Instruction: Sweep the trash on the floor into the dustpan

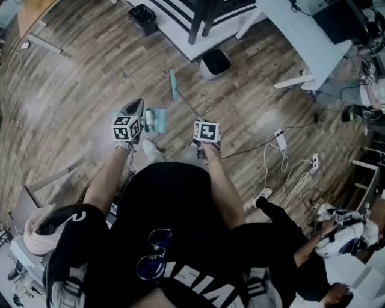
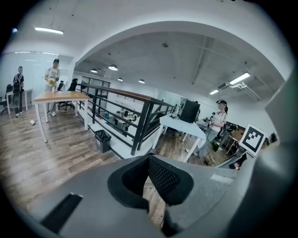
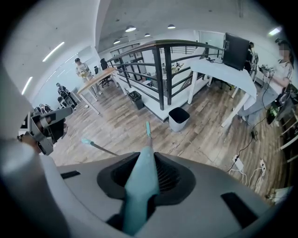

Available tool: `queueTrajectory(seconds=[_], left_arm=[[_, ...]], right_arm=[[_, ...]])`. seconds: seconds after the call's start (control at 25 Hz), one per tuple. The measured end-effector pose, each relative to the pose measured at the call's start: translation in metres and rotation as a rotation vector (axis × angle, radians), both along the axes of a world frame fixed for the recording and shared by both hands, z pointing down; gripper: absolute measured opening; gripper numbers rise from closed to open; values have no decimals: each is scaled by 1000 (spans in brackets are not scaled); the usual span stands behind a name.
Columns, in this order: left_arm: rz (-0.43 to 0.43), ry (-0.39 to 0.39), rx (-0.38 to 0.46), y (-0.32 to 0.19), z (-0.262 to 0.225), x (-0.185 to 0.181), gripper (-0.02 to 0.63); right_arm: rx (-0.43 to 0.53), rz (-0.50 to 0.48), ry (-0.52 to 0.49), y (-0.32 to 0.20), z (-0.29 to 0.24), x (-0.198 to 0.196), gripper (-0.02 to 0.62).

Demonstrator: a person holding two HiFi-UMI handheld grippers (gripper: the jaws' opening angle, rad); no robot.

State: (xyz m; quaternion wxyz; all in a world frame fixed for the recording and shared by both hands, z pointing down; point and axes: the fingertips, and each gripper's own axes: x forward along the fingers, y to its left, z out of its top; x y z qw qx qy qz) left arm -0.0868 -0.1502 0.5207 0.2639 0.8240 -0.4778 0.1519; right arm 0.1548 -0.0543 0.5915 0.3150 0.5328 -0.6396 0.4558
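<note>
My right gripper (image 1: 206,133) is shut on the teal broom handle (image 3: 142,179), which runs between its jaws. The thin shaft leads out over the wooden floor to the teal broom head (image 1: 172,84) (image 3: 148,128). A teal dustpan (image 1: 156,120) sits on the floor just right of my left gripper (image 1: 127,129), with something small and pale at its left edge. In the left gripper view the jaws stand close together, with floor showing through the narrow gap. I cannot tell whether they hold anything. A dark stick with a teal tip (image 3: 86,141) shows in the right gripper view.
A grey bin (image 1: 214,62) stands beyond the broom head, by a black railing (image 3: 164,69) and a white table (image 1: 301,36). A black bin (image 1: 143,17) is further back. Power strips and cables (image 1: 280,139) lie at right. Another person (image 1: 301,240) crouches at lower right.
</note>
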Motion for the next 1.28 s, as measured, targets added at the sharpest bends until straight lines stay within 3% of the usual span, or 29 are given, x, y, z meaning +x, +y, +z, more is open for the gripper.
queueTrajectory(seconds=[0.28,1.28], left_arm=[[8,7,15,-1,-10,21,-2],[21,-9,16,7,-11,19,-2]], right_arm=[[42,40,5,-13,-12,26,83],[74,56,17,-9,-19,35,83]])
